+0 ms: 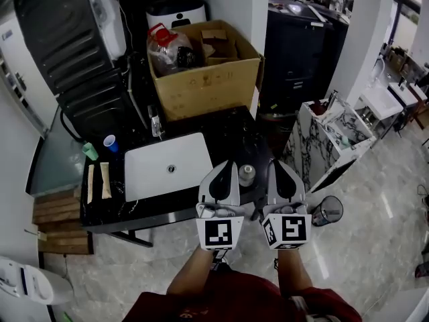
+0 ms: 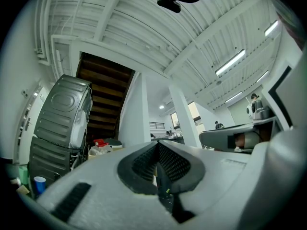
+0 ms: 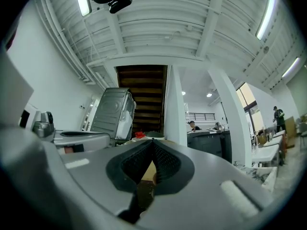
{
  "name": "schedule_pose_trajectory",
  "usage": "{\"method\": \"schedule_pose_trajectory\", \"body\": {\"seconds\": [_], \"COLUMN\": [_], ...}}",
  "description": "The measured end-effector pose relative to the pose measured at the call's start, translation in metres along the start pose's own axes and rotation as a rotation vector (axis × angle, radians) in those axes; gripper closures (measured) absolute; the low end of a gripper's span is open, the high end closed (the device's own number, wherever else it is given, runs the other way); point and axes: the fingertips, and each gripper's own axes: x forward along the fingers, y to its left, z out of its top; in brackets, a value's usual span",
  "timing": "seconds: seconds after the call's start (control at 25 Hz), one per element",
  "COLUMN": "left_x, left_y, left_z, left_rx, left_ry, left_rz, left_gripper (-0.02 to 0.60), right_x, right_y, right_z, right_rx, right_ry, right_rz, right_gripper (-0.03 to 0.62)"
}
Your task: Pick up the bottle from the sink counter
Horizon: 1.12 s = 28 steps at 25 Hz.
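A small clear bottle (image 1: 247, 174) with a grey cap stands upright on the black sink counter (image 1: 231, 129), just right of the white sink basin (image 1: 167, 166). My left gripper (image 1: 226, 164) is just left of the bottle and my right gripper (image 1: 275, 163) just right of it, both over the counter's front edge. Neither touches it. In the left gripper view the left gripper (image 2: 157, 146) has its jaws together with nothing between them. The right gripper (image 3: 152, 143) looks the same in its own view. Both gripper cameras point upward, so the bottle is hidden in them.
A cardboard box (image 1: 204, 79) holding a large plastic bottle (image 1: 169, 49) sits at the counter's back. A faucet (image 1: 156, 123), a blue cup (image 1: 110, 143) and a green cup (image 1: 90, 151) are left of it. A tilted washing machine (image 1: 74, 39) stands at back left. Marble units (image 1: 328, 139) and a bin (image 1: 327, 210) are to the right.
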Motion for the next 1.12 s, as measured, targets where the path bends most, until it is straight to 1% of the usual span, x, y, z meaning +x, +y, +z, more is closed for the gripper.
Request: {"method": "schedule_pose_trajectory", "body": {"seconds": [0.24, 0.4, 0.6, 0.68, 0.76, 0.88, 0.96, 1.12], "left_x": [0.028, 0.041, 0.052, 0.057, 0.063, 0.072, 0.078, 0.089], "left_y": [0.029, 0.040, 0.048, 0.049, 0.049, 0.045, 0.042, 0.027], "left_z": [-0.014, -0.021, -0.027, -0.027, -0.028, -0.027, -0.028, -0.031], "left_rx": [-0.022, -0.016, 0.001, -0.012, -0.010, -0.011, 0.000, 0.032], "left_ry": [-0.002, -0.004, 0.003, 0.000, 0.008, -0.006, -0.005, 0.003], "left_rz": [-0.012, -0.028, -0.021, -0.004, 0.010, 0.032, 0.045, 0.042], "left_gripper": [0.578, 0.579, 0.579, 0.578, 0.579, 0.578, 0.578, 0.578], "right_x": [0.041, 0.057, 0.072, 0.077, 0.083, 0.089, 0.092, 0.093], "right_y": [0.005, 0.005, 0.001, -0.002, -0.007, -0.016, -0.022, -0.039], "right_z": [-0.008, -0.013, -0.019, -0.020, -0.019, -0.018, -0.018, -0.019], "right_rx": [-0.005, -0.005, 0.003, 0.007, 0.010, 0.012, 0.015, 0.028], "right_ry": [-0.004, -0.005, -0.002, -0.005, -0.012, -0.022, -0.025, -0.032], "right_rz": [-0.020, -0.036, -0.034, -0.024, -0.013, 0.011, 0.024, 0.030], "right_gripper": [0.594, 0.594, 0.594, 0.594, 0.594, 0.594, 0.594, 0.594]}}
